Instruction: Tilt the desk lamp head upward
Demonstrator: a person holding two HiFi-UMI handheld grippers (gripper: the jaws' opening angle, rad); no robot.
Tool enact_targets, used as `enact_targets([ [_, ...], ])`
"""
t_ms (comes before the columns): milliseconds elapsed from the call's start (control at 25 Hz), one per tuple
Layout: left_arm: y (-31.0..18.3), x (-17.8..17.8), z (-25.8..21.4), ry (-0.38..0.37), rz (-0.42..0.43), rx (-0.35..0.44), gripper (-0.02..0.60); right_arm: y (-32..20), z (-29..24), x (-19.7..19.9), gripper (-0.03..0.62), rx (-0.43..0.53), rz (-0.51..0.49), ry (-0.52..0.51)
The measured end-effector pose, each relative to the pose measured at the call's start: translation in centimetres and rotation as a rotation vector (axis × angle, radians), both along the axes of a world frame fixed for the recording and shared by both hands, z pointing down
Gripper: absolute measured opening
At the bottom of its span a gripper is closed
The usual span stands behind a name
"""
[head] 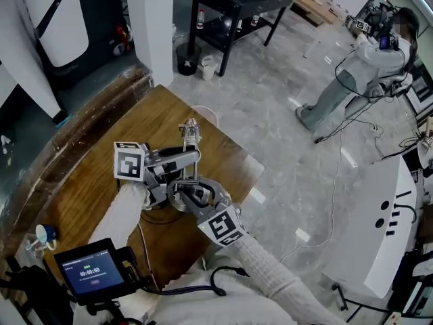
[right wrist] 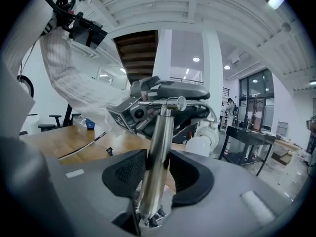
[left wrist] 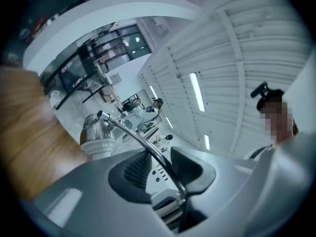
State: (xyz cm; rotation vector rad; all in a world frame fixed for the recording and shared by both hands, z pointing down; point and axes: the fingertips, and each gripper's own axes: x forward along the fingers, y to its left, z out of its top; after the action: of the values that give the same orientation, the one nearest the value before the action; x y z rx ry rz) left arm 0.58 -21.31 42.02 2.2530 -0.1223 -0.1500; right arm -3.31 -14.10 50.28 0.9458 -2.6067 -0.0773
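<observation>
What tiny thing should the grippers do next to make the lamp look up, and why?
Probably close the left gripper on the thin lamp arm. That arm runs between its jaws, but a gap shows beside it, so it isn't pinched yet. The right gripper clamps the lamp post steady, so the lamp head could then be tipped up.

Desk lamp [head: 192,141] stands on wooden table [head: 81,181], toward its far right edge. Left gripper [head: 186,159] just left of lamp, right gripper [head: 184,195] just before it. Timer screen [head: 91,271] and cup [head: 44,234] before lamp, to its left. Black table [head: 230,5] behind lamp. Person [head: 369,66] behind lamp to the right, well apart.
</observation>
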Motion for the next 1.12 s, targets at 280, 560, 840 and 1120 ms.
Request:
enact_targets([
  [280,1.2,-0.3,-3.7,-0.021,-0.080,0.354,0.089,-0.3,0.3,0.0,0.144,-0.015,0.012,0.008],
  [560,2.3,-0.9,-5.1,-0.044,-0.134,0.610,0.080,-1.3,1.1,0.0,0.140,-0.058,0.030,0.009],
  [840,4.2,-0.9,-5.4,-0.098,-0.144,0.760,0.074,-1.3,1.6,0.0,0.140,-0.058,0.030,0.001],
  [1120,5.3,-0.8,-5.7,-0.161,-0.174,0.878,0.074,-1.1,1.5,0.1,0.133,-0.108,0.043,-0.048],
])
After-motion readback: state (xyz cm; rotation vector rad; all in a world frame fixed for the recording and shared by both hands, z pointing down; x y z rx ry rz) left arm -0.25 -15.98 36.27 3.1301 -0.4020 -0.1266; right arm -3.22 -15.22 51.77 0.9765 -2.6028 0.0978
